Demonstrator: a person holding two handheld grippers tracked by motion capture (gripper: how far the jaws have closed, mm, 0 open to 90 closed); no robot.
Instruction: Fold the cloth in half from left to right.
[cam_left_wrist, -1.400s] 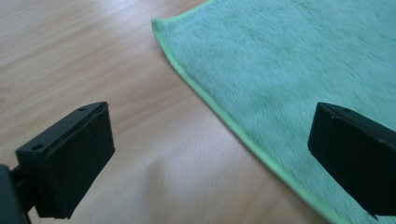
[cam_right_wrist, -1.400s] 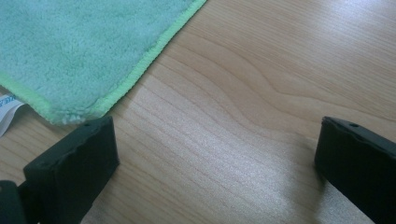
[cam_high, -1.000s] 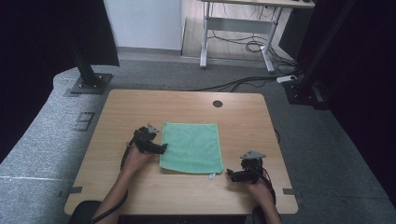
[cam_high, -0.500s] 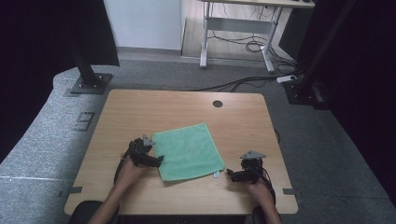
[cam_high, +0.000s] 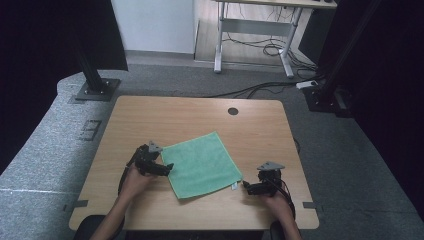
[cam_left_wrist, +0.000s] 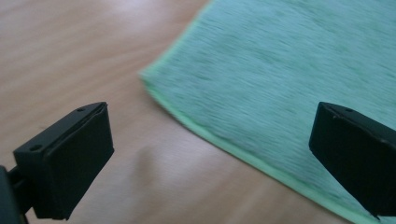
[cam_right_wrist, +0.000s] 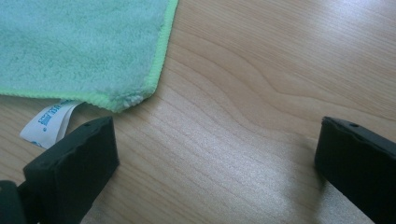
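We judge the green microfiber cloth (cam_high: 202, 164) light, limp, non-slippery; both claws, left (cam_high: 167, 168) and right (cam_high: 246, 186), released at mid-frame, best pinch its hemmed corners off the counter (cam_high: 165, 115).

Both forearms come in from the near edge, each hand gripping a claw low over the tabletop (cam_high: 150, 120). The left claw (cam_high: 167, 167) points rightward with its jaws spread wide. The right claw (cam_high: 246, 186) points leftward, its jaws likewise wide apart and holding nothing. The two claws sit well apart.
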